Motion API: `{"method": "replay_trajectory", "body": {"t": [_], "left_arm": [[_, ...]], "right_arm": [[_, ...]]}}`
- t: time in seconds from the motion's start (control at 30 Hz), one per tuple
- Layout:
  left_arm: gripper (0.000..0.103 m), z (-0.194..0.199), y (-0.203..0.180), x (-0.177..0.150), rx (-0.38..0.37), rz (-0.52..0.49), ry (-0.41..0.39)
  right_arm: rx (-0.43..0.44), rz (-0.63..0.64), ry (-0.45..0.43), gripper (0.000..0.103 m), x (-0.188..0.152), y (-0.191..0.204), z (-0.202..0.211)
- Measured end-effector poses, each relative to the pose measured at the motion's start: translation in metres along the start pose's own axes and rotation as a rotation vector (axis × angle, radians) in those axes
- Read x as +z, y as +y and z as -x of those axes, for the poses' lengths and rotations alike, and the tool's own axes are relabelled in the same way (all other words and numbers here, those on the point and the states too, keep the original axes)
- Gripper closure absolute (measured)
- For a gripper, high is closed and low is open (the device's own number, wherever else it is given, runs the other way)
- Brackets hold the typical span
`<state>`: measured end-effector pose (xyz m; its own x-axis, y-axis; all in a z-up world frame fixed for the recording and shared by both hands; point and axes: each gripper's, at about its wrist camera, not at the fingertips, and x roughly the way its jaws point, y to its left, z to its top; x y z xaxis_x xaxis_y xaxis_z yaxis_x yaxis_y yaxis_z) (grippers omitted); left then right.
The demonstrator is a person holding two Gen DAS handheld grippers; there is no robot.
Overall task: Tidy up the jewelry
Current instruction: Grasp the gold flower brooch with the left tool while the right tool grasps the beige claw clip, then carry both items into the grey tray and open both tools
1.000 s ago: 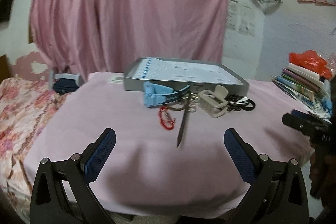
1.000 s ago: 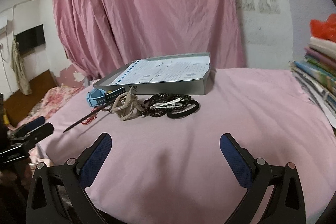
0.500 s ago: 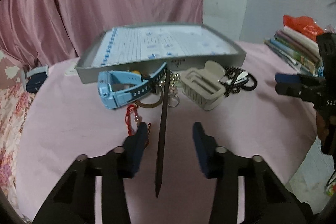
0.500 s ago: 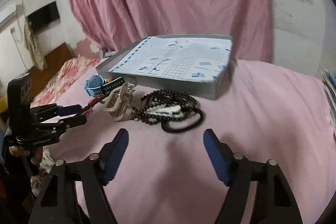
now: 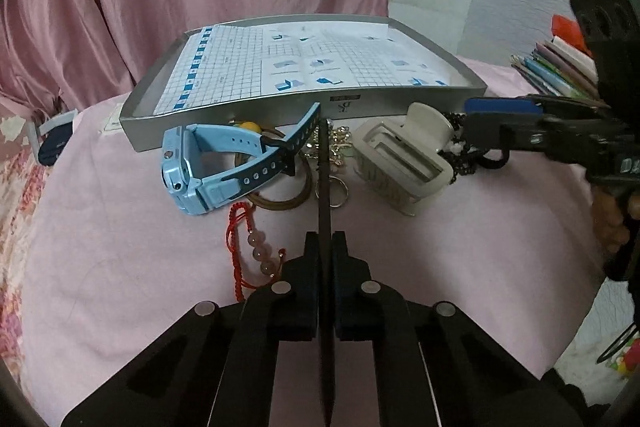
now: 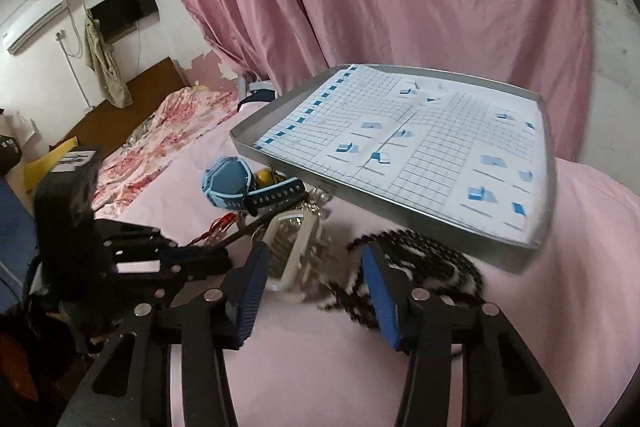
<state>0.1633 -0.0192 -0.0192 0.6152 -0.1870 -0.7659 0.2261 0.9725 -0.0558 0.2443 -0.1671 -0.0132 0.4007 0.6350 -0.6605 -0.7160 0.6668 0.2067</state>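
Jewelry (image 5: 340,147) lies outside gray tray (image 5: 384,105) holding only gridded paper (image 5: 304,63).

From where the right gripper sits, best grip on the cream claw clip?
Grip the cream claw clip across its two long side rails, coming from above and the near side. The right gripper is open. The tray blocks the far side, and black beads crowd its right.

The right gripper (image 6: 314,285), jaws apart, hangs over a cream hair claw (image 6: 294,247) and black bead strand (image 6: 436,255) on the pink counter (image 6: 520,327), below a grey tray (image 6: 320,183); the left gripper (image 6: 216,254) clamps a dark stick (image 6: 250,229).
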Motion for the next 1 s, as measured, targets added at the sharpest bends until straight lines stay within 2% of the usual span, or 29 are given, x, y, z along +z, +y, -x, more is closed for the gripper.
{"method": "replay_trajectory", "body": {"t": [0.1, 0.17, 0.3, 0.63, 1.0], "left_arm": [[0.099, 0.002, 0.005, 0.000, -0.023, 0.026, -0.012], [0.099, 0.005, 0.008, -0.002, -0.036, 0.050, -0.026], [0.099, 0.018, 0.009, -0.006, -0.060, 0.074, -0.062], [0.099, 0.053, -0.005, -0.017, -0.130, 0.085, -0.137], [0.100, 0.078, -0.022, -0.001, -0.173, 0.084, -0.232]], "right_arm": [[-0.007, -0.026, 0.027, 0.076, 0.008, -0.002, -0.017], [-0.003, -0.052, 0.038, 0.096, 0.008, -0.005, -0.022], [0.016, -0.074, 0.032, 0.097, 0.002, -0.009, -0.017], [0.044, -0.071, -0.024, 0.097, -0.025, -0.001, 0.028], [0.049, -0.132, -0.149, 0.097, -0.033, -0.009, 0.072]]}}
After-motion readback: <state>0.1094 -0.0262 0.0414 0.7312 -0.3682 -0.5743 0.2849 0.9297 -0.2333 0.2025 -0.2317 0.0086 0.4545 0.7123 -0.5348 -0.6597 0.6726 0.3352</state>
